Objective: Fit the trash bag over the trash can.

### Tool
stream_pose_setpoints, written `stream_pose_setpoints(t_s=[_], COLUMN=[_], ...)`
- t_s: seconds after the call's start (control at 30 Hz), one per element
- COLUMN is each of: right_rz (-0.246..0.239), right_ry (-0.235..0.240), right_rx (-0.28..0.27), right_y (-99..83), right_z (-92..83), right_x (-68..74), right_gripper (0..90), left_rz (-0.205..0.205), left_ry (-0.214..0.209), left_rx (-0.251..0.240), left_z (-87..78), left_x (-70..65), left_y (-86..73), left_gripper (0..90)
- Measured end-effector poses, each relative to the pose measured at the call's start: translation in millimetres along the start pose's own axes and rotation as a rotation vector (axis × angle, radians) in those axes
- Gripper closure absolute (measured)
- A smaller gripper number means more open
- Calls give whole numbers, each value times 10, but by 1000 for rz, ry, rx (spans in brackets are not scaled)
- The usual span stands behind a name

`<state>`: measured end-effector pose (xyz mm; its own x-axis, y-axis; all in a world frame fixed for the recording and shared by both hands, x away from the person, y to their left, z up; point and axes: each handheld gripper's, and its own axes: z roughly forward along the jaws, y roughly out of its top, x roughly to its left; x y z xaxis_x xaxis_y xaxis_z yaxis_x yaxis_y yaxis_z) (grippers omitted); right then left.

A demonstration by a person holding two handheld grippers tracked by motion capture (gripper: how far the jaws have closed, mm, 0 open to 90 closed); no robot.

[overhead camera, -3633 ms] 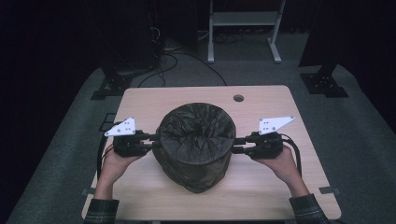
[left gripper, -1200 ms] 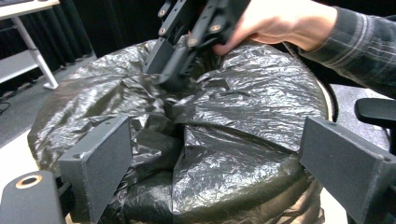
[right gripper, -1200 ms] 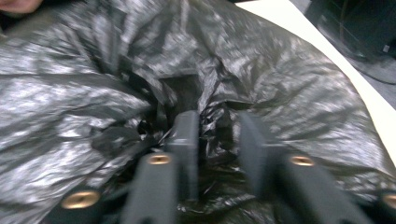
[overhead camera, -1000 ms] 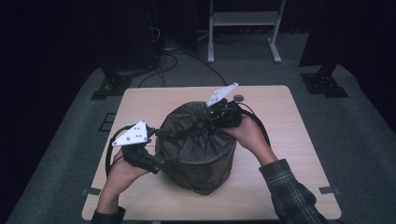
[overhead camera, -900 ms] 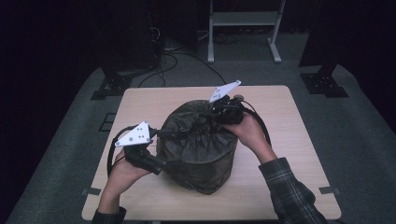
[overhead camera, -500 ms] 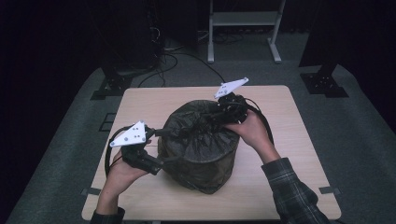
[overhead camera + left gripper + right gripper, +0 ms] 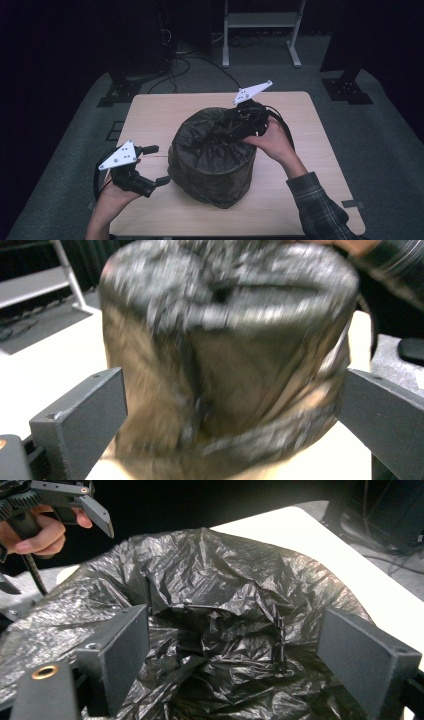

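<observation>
Both tongs stand wide open, the right tongs (image 7: 235, 131) having just released over the black liner (image 7: 215, 135) on the bin (image 7: 212, 172). The left tongs (image 7: 152, 165) hold nothing beside the bin wall. Best regrip slack film near the rim and tuck it in evenly, bracing the bin on the tabletop (image 7: 150, 115).

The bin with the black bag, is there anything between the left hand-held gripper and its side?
Nothing visible. The left hand-held gripper sits just off the bin at its left side, jaws open and pointed at it, with bare table between. The left gripper view shows the bin wall straight ahead between the jaws.
</observation>
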<state>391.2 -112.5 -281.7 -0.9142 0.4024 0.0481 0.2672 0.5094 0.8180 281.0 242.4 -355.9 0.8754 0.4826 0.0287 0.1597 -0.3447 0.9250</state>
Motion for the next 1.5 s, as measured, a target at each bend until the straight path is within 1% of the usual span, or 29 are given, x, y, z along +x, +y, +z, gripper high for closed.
stream_pose_setpoints(t_s=[0.07,0.1,0.13,0.17,0.2,0.23,0.27,0.3,0.4,0.5,0.53,0.57,0.63,0.73,0.83,0.87,0.9,0.93,0.97,1.0,1.07,1.2,1.23,1.27,1.3,1.33,1.37,1.43,1.5], right_rz=[-20,-20,-40,-49,-49,-58,-73,-73,-91,-109,-113,-114,-131,-136,-143,-147,-150,-152,-157,-157,-164,-175,-178,-178,-182,-182,-185,-198,-201], right_ry=[9,9,13,17,17,27,33,33,49,65,61,60,56,57,51,49,52,54,52,52,44,55,54,54,56,56,56,52,45], right_rx=[13,13,31,41,41,51,72,72,103,135,149,166,193,229,278,297,304,314,343,343,381,449,481,481,510,510,524,546,566], right_y=[10,10,17,18,18,18,16,16,7,-6,-10,-13,-23,-32,-35,-39,-43,-47,-58,-58,-71,-98,-105,-105,-116,-116,-119,-123,-122], right_z=[4,4,17,25,25,32,51,51,88,133,150,167,203,248,293,313,323,335,362,362,389,450,474,474,501,501,512,529,543], right_x=[19,19,35,46,46,56,73,73,101,122,128,136,138,153,170,177,179,182,186,186,198,215,223,223,231,231,234,241,245], right_gripper=[100,100,99,99,99,99,98,98,98,99,98,99,99,99,99,99,99,99,99,99,100,100,100,100,100,100,101,101,101], left_rz=[7,7,6,1,1,-6,-11,-11,-28,-49,-60,-61,-71,-92,-98,-103,-105,-100,-99,-97,-95,-97,-101,-104,-105,-107,-110,-109,-109], left_ry=[21,21,39,41,41,46,61,61,81,84,87,93,102,113,122,123,129,148,151,150,151,145,143,141,141,139,140,139,138], left_rx=[27,27,55,69,69,82,110,110,155,194,207,234,261,293,334,340,364,393,402,413,431,422,421,418,413,401,390,390,390], left_z=[-8,-8,-7,-5,-5,1,22,22,58,99,116,137,173,234,293,305,321,343,352,364,390,403,403,404,403,402,400,400,401], left_x=[4,4,5,10,10,15,23,23,46,68,75,91,111,150,176,181,192,196,197,201,197,197,201,205,206,206,205,206,207], left_y=[-108,-108,-221,-277,-277,-334,-449,-449,-628,-791,-842,-897,-964,-1043,-1102,-1120,-1135,-1151,-1160,-1167,-1178,-1182,-1185,-1189,-1195,-1207,-1217,-1217,-1217], left_gripper=[0,0,0,0,0,0,0,0,0,0,0,0,0,0,0,0,0,0,0,0,0,0,0,0,0,0,0,0,0])
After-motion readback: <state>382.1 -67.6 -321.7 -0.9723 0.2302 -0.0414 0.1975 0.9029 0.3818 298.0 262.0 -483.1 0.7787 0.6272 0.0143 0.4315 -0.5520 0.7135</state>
